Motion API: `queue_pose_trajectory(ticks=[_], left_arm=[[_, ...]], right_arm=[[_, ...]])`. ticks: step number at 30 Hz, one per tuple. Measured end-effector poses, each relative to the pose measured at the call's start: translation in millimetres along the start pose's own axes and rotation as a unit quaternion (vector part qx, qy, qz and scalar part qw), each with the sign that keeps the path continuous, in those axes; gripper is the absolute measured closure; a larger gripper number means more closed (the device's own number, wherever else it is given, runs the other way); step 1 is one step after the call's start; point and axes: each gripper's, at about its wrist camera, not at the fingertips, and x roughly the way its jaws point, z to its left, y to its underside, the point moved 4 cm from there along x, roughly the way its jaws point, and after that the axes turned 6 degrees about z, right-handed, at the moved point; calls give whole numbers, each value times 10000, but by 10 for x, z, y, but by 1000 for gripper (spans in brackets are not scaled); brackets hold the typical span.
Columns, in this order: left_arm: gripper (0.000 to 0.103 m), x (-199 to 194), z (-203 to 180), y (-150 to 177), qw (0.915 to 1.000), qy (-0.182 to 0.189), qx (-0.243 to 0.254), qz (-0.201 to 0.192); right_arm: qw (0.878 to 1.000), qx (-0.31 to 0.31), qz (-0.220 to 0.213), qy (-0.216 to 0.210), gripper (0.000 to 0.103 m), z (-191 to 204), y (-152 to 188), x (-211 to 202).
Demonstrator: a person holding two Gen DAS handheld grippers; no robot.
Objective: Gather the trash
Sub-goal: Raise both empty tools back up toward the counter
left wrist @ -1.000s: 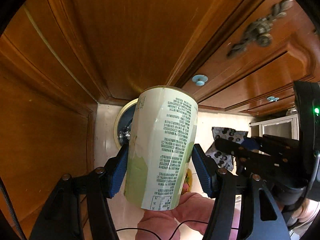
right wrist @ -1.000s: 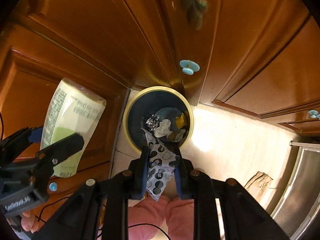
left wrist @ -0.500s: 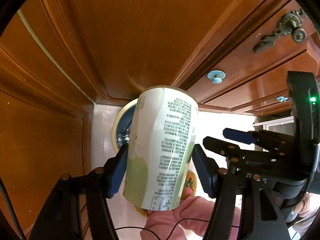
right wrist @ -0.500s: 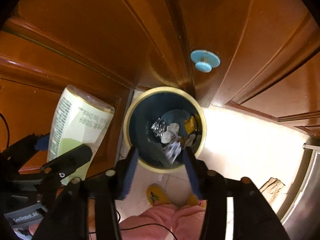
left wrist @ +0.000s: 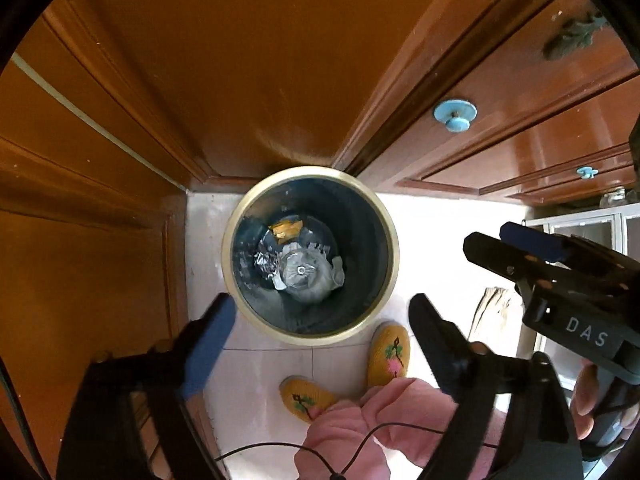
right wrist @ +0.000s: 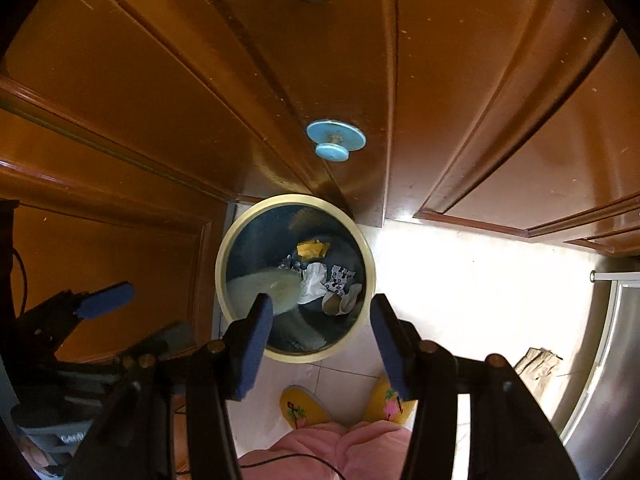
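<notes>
A round bin with a cream rim (left wrist: 308,172) stands on the floor below both grippers. In it lie a pale green bottle (left wrist: 306,276) seen end-on, crumpled foil (left wrist: 266,260) and a yellow wrapper (left wrist: 286,228). My left gripper (left wrist: 320,332) hovers over the bin, its jaws opening with nothing between them. In the right wrist view the bottle (right wrist: 264,288) is a pale blur inside the bin (right wrist: 296,199), beside a spotted wrapper (right wrist: 340,278). My right gripper (right wrist: 322,340) is open and empty above the bin's near edge. The left gripper (right wrist: 136,318) shows at that view's left.
Brown wooden cabinet doors (left wrist: 248,80) with blue knobs (left wrist: 454,114) close in behind and left of the bin. A person's yellow slippers (left wrist: 390,354) and pink trouser legs (right wrist: 328,452) stand on the white tiles just before it. A steel appliance (right wrist: 600,380) is at the right.
The left gripper opened and let the green bottle drop into the bin. The right gripper opened and the spotted wrapper fell in too. Both grippers sank closer to the bin.
</notes>
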Motion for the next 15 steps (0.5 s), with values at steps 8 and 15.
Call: queue_pose_trajectory(ticks=[8, 15], left_arm=[[5, -149, 6, 43, 9999, -138, -103, -14], [4, -684, -7, 126, 9991, -149, -325, -247]], right_arm=[[9999, 88, 100, 13, 52, 84, 40, -128], [9997, 196, 162, -32, 52, 140, 146, -550]])
